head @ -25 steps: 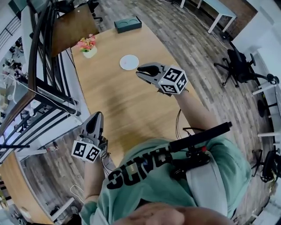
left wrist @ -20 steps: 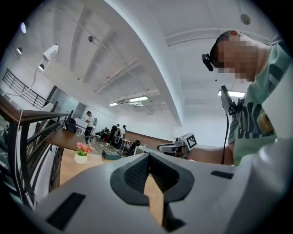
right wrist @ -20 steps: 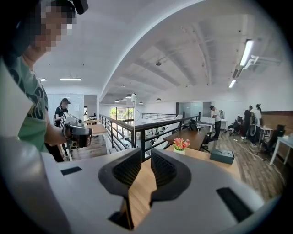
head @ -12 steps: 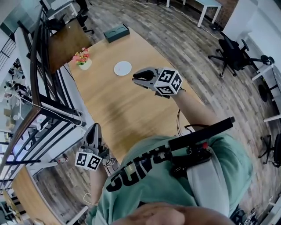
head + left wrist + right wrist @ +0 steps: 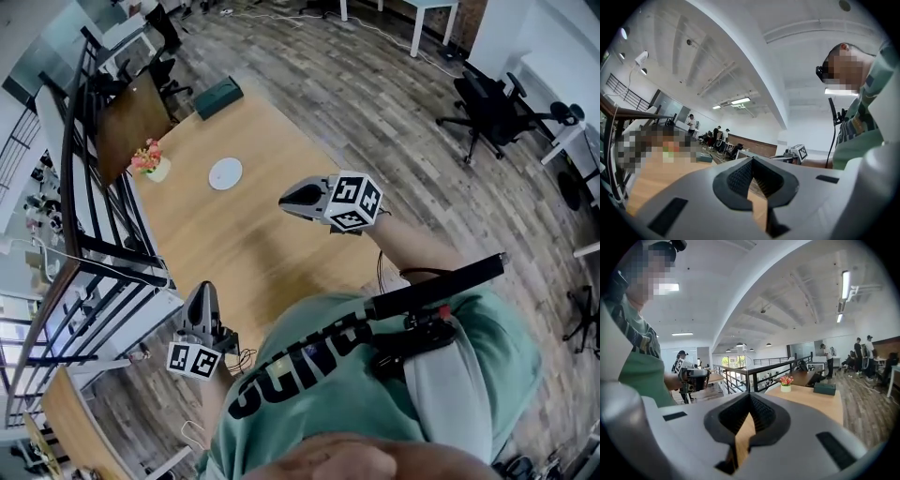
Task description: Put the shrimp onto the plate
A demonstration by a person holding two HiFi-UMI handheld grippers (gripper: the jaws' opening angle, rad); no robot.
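Holding its jaws pressed together on nothing, the right gripper hovers above the wooden table. The left gripper, equally closed and empty, hangs beside the table's near corner. Well ahead lies the white plate, seemingly bare; the shrimp cannot be made out.

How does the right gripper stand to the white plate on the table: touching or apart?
Apart. The head view shows a strip of bare table between the right gripper and the white plate. The right gripper view shows nothing between its jaws.
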